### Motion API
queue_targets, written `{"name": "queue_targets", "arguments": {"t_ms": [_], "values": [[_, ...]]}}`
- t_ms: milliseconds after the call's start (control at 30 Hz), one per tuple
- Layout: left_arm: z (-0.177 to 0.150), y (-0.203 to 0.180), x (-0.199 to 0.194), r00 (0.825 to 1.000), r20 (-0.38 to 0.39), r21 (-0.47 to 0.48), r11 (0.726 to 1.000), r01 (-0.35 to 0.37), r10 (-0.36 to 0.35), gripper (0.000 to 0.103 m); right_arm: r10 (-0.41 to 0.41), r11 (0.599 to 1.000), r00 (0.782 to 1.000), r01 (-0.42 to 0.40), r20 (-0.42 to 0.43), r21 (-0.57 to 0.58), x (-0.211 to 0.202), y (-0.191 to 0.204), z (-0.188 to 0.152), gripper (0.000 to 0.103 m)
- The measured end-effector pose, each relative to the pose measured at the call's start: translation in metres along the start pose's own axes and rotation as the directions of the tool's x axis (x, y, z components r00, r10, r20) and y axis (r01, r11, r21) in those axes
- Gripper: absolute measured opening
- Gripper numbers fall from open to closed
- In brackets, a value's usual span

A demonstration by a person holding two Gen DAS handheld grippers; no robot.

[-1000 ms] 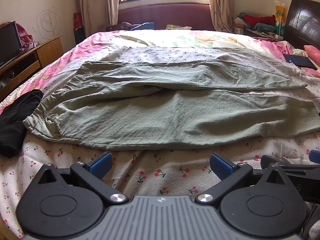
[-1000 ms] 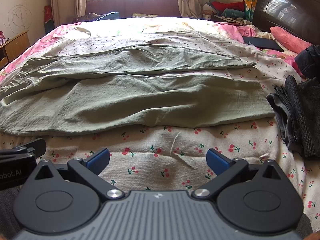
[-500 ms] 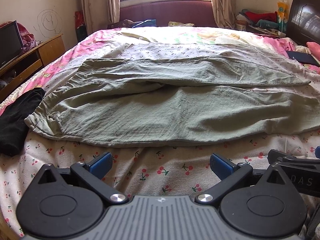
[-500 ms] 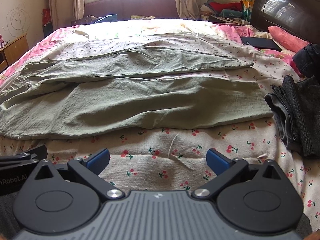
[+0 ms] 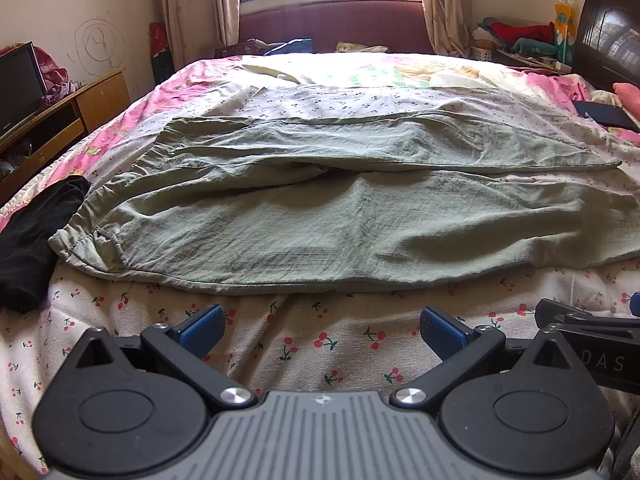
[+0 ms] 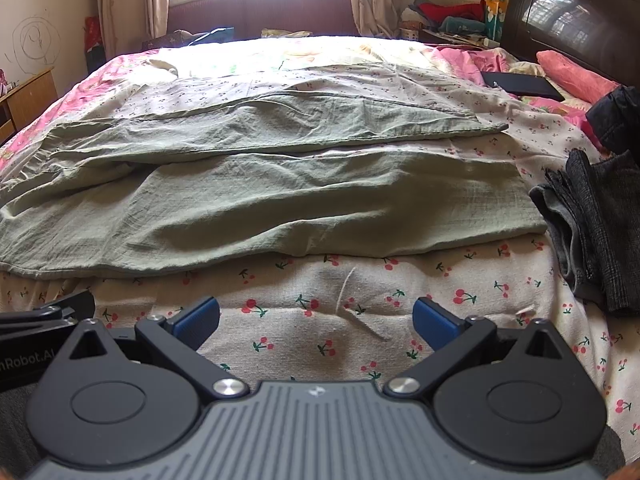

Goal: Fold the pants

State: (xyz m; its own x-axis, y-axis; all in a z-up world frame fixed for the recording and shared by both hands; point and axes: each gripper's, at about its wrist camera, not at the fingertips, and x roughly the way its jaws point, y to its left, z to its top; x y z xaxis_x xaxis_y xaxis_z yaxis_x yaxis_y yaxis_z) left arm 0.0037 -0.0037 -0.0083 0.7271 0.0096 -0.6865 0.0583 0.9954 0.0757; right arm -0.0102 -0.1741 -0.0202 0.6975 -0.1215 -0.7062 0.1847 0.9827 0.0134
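Green pants (image 5: 320, 216) lie spread flat across the bed, waistband to the left, two legs running right; they also show in the right wrist view (image 6: 260, 196). My left gripper (image 5: 320, 326) is open and empty, over the cherry-print sheet just short of the pants' near edge. My right gripper (image 6: 316, 320) is open and empty, also just short of the near edge, closer to the leg ends. Part of the right gripper shows at the left view's right edge (image 5: 592, 344).
A black garment (image 5: 32, 236) lies left of the waistband. Folded dark grey clothes (image 6: 592, 224) lie right of the leg hems. A dark flat tablet-like object (image 6: 520, 84) lies near the headboard (image 6: 572, 20). A wooden cabinet with a TV (image 5: 24, 92) stands left of the bed.
Both grippers have tilted and edged slightly toward the pants, so the pants sit lower and closer in both views. Jaws stay open.
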Motion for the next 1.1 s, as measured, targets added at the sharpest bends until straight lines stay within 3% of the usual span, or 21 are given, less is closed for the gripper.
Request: {"name": "queue_targets", "arguments": {"t_ms": [1100], "values": [[-0.0003,-0.0043,-0.0011,1.0,0.011,0.017,1.0,0.007,-0.007,0.103,-0.002,1.0,1.0,0.002,-0.008,-0.001,0.0023,0.0002,0.0006,0.102]]}}
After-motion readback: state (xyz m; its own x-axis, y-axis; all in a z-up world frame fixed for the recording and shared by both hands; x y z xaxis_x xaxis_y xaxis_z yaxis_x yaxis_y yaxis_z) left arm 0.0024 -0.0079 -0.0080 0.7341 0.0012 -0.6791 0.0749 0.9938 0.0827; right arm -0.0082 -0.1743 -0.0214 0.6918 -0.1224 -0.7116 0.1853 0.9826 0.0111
